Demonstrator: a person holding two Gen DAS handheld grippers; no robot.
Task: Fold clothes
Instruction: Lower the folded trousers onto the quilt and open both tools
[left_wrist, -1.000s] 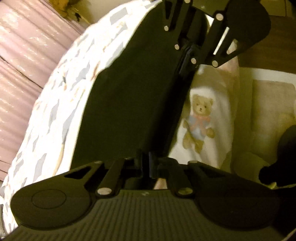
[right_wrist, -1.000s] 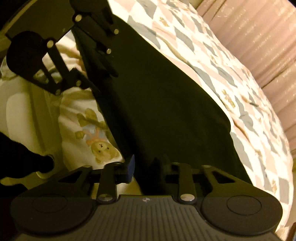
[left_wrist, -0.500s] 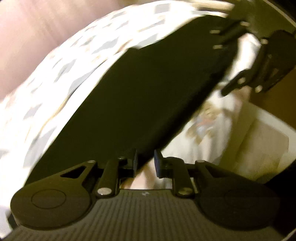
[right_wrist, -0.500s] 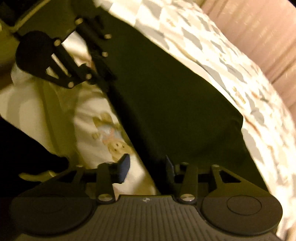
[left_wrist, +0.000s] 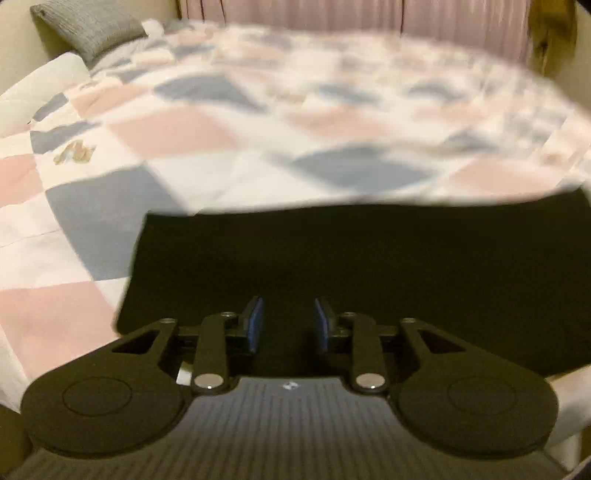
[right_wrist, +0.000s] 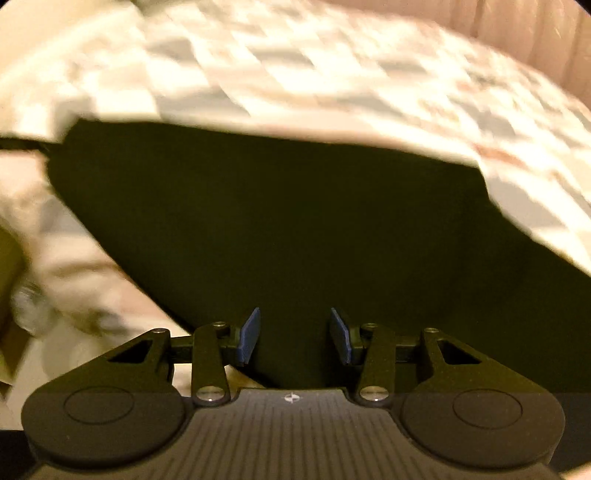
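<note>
A black folded garment (left_wrist: 351, 266) lies flat on the patchwork quilt (left_wrist: 258, 122) of a bed. It also shows in the right wrist view (right_wrist: 277, 229), filling the middle. My left gripper (left_wrist: 288, 325) is open and empty, its blue pads (left_wrist: 255, 325) apart just over the garment's near edge. My right gripper (right_wrist: 293, 336) is open and empty too, its blue pads (right_wrist: 249, 334) spread over the garment's near edge. Neither gripper shows in the other's view.
The quilt (right_wrist: 332, 74) of pink, grey and white patches spreads beyond the garment. A grey pillow (left_wrist: 88, 26) and a white pillow (left_wrist: 40, 85) lie at the far left. Pink curtains (left_wrist: 332, 14) hang behind the bed. Blurred pale bedding (right_wrist: 74, 280) lies at the left.
Both grippers have opened and let go of the black garment, which now lies flat. Both have swung to face across the bed, and each has left the other's view.
</note>
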